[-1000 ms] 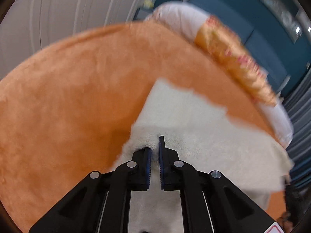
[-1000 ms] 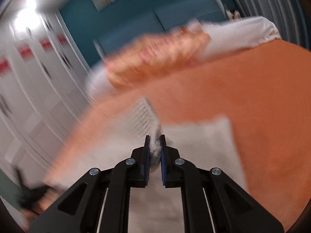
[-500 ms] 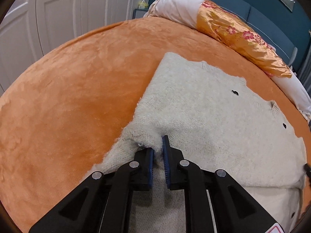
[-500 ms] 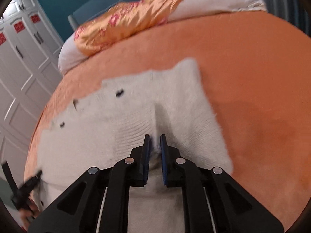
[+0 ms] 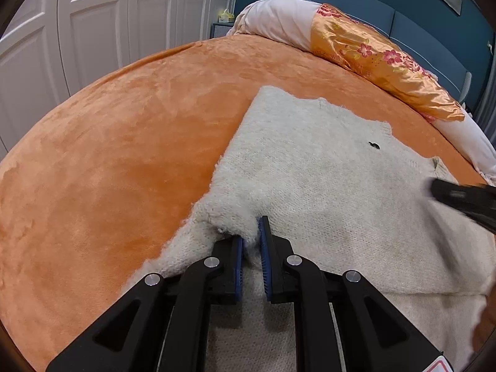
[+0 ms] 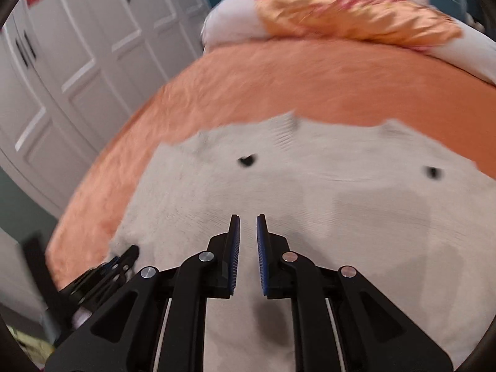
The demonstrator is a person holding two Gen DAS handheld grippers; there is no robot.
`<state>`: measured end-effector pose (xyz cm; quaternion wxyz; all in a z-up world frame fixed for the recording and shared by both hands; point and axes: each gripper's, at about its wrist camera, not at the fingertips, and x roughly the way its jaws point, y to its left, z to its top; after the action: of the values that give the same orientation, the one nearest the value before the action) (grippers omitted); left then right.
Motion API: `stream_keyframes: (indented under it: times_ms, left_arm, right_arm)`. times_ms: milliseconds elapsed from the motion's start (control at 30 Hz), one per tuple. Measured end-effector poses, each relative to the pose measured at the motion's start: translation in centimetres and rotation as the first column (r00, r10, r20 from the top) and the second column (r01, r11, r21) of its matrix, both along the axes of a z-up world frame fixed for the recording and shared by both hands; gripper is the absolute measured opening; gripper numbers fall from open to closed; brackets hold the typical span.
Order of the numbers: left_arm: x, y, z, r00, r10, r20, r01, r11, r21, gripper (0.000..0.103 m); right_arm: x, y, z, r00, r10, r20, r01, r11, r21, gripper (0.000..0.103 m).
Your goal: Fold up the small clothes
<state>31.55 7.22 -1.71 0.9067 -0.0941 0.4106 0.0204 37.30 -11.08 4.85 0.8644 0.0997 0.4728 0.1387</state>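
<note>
- The left gripper [image 5: 251, 241] has its two blue-padded fingers [image 5: 238, 257] drawn close, with a tuft of the cream knitted sweater [image 5: 310, 179] pinched in the narrow gap between them at the garment's folded left edge.
- The fabric bunches up into a small ridge at 12 o'clock from the fingertips; the rest of the sweater lies flat beyond.
- The right gripper [image 6: 248, 232] hangs just above the sweater [image 6: 310, 204] with a clear gap between its pads; nothing sits between them, and I cannot tell whether the tips touch the wool.
- In the left wrist view the right gripper [image 5: 465, 200] shows as a blurred black shape at 3 o'clock, over the sweater's right part.
- In the right wrist view the left gripper [image 6: 124, 259] shows at 8 o'clock, at the sweater's left edge.
- One sweater, spread on the orange bedspread [image 5: 124, 155], folded so that an upper layer overlaps a lower one towards 5 o'clock in the left wrist view.
- Dark buttons: one [image 5: 374, 145] in the left wrist view, two [image 6: 247, 160] in the right wrist view, the second at 2 o'clock.
- One long bolster [image 5: 372, 59] at 1 o'clock along the far edge of the bed, white at both ends with an orange flowered satin band round its middle.
- White panelled wardrobe doors [image 5: 93, 31] stand at 10 o'clock; the right wrist view is motion-blurred.
</note>
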Motion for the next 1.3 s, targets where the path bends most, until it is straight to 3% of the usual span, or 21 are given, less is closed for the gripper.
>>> stream_keyframes:
  times_ms: [133, 333, 433, 500, 533, 600, 667, 733, 800, 867, 900, 933, 1000, 1100, 1167, 1233, 1267, 1300]
  left_arm:
    - [0.1, 0.0, -0.2, 1.000, -0.002, 0.000, 0.002, 1.000, -0.011, 0.013]
    - [0.1, 0.0, -0.3, 1.000, -0.001, 0.002, 0.001, 1.000, -0.007, 0.013]
    - [0.1, 0.0, -0.3, 1.000, -0.001, 0.003, 0.001, 1.000, -0.008, 0.013]
    - [0.1, -0.1, -0.3, 1.000, -0.001, 0.004, 0.001, 1.000, -0.009, 0.013]
    - [0.2, -0.1, -0.3, 1.000, -0.001, 0.005, 0.001, 1.000, -0.008, 0.013]
    - [0.2, -0.1, -0.3, 1.000, 0.000, 0.004, 0.000, 1.000, -0.008, 0.013]
    - [0.1, -0.1, -0.3, 1.000, 0.000, 0.004, 0.000, 1.000, -0.003, 0.013]
    - [0.2, -0.2, -0.3, 1.000, 0.000, 0.002, -0.001, 1.000, 0.006, 0.013]
    - [0.2, -0.4, -0.3, 1.000, 0.001, 0.001, -0.001, 1.000, 0.018, 0.013]
    - [0.3, -0.6, -0.3, 1.000, 0.002, -0.002, -0.002, 0.999, 0.036, 0.013]
    - [0.3, -0.7, -0.3, 1.000, 0.002, -0.002, -0.002, 0.999, 0.041, 0.013]
    - [0.3, -0.8, -0.3, 1.000, 0.002, -0.003, -0.002, 0.999, 0.046, 0.013]
    - [0.4, -0.8, -0.3, 1.000, 0.003, -0.003, -0.002, 0.999, 0.047, 0.013]
    - [0.4, -0.8, -0.3, 1.000, 0.002, -0.003, -0.002, 0.999, 0.054, 0.013]
    - [0.3, -1.0, -0.4, 1.000, 0.003, -0.003, -0.002, 0.998, 0.068, 0.013]
    - [0.4, -1.1, -0.4, 1.000, 0.002, -0.003, -0.002, 0.996, 0.090, 0.013]
    - [0.4, -1.2, -0.4, 1.000, 0.002, -0.003, -0.002, 0.995, 0.097, 0.013]
    - [0.4, -1.2, -0.4, 1.000, 0.002, -0.003, -0.002, 0.995, 0.102, 0.013]
  right_arm:
    - [3.1, 1.9, -2.2, 0.999, -0.012, -0.042, 0.009, 0.998, -0.057, 0.006]
    - [6.9, 1.7, -1.8, 0.992, -0.085, -0.089, 0.084, 0.996, -0.018, 0.006]
    - [3.3, -2.1, 0.9, 0.986, -0.165, 0.010, 0.164, 0.984, 0.074, 0.012]
    - [-0.7, -6.2, 1.8, 0.968, -0.245, 0.061, 0.236, 0.964, 0.122, 0.023]
    - [-2.4, -8.4, 1.9, 0.953, -0.293, 0.074, 0.283, 0.952, 0.116, 0.031]
    - [-6.2, -13.4, 1.6, 0.911, -0.403, 0.090, 0.399, 0.915, 0.054, 0.036]
    - [-8.8, -17.6, 1.0, 0.869, -0.490, 0.072, 0.489, 0.872, 0.029, 0.039]
    - [-10.2, -21.0, -0.1, 0.843, -0.537, 0.002, 0.536, 0.842, 0.068, 0.040]
    - [-10.4, -22.5, -1.1, 0.843, -0.536, -0.042, 0.537, 0.839, 0.085, 0.040]
    - [-10.1, -22.3, -1.8, 0.865, -0.497, -0.064, 0.501, 0.861, 0.087, 0.040]
    - [-9.9, -22.0, -1.8, 0.876, -0.479, -0.060, 0.483, 0.871, 0.089, 0.033]
    - [-10.0, -21.6, -1.2, 0.890, -0.454, -0.044, 0.456, 0.886, 0.086, 0.008]
    - [-10.6, -20.9, 1.3, 0.889, -0.452, 0.070, 0.445, 0.890, 0.103, 0.007]
    - [-12.7, -22.2, 4.1, 0.847, -0.502, 0.178, 0.472, 0.862, 0.186, 0.006]
    - [-12.5, -23.3, 2.3, 0.837, -0.530, 0.136, 0.511, 0.846, 0.154, 0.005]
    - [-10.9, -23.7, -2.8, 0.857, -0.515, 0.000, 0.515, 0.857, 0.006, 0.004]
    - [-10.8, -23.6, -4.0, 0.868, -0.496, -0.001, 0.496, 0.868, -0.011, 0.004]
    - [-11.0, -23.2, -3.4, 0.873, -0.487, 0.035, 0.488, 0.872, -0.031, 0.004]
